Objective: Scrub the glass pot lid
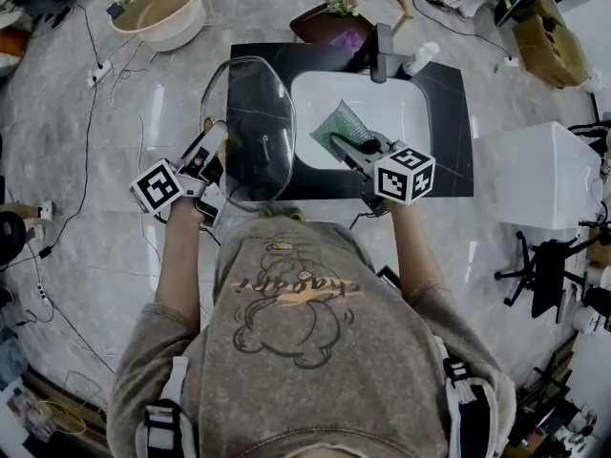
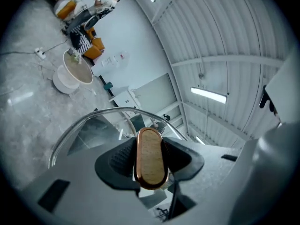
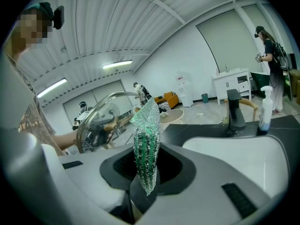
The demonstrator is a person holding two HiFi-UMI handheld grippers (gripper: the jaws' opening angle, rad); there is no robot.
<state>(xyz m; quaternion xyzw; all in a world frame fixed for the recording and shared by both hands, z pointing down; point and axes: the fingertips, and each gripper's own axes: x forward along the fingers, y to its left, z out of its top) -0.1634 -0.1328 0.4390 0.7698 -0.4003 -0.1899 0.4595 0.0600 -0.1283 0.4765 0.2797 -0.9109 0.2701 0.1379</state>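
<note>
The glass pot lid [image 1: 253, 127] with its metal rim stands tilted over the left part of the black counter [image 1: 449, 175]. My left gripper [image 1: 215, 151] is shut on the lid's wooden handle [image 2: 151, 157], which fills the gap between the jaws of the left gripper [image 2: 151, 163]; the lid's rim [image 2: 93, 118] arches beyond it. My right gripper [image 1: 348, 146] hovers over the white sink [image 1: 406, 113], shut on a green glittery scrub cloth [image 1: 342, 127]. The right gripper view has the scrub cloth [image 3: 146, 144] upright in the right gripper [image 3: 146, 168], apart from the lid [image 3: 101, 114] to the left.
A black faucet [image 1: 384, 53] and a soap bottle [image 1: 420, 57] stand behind the sink. A round basin [image 1: 162, 8] sits on the floor at far left, with cables nearby. A white cabinet [image 1: 544, 175] stands to the right. Another person [image 3: 272, 60] stands far off.
</note>
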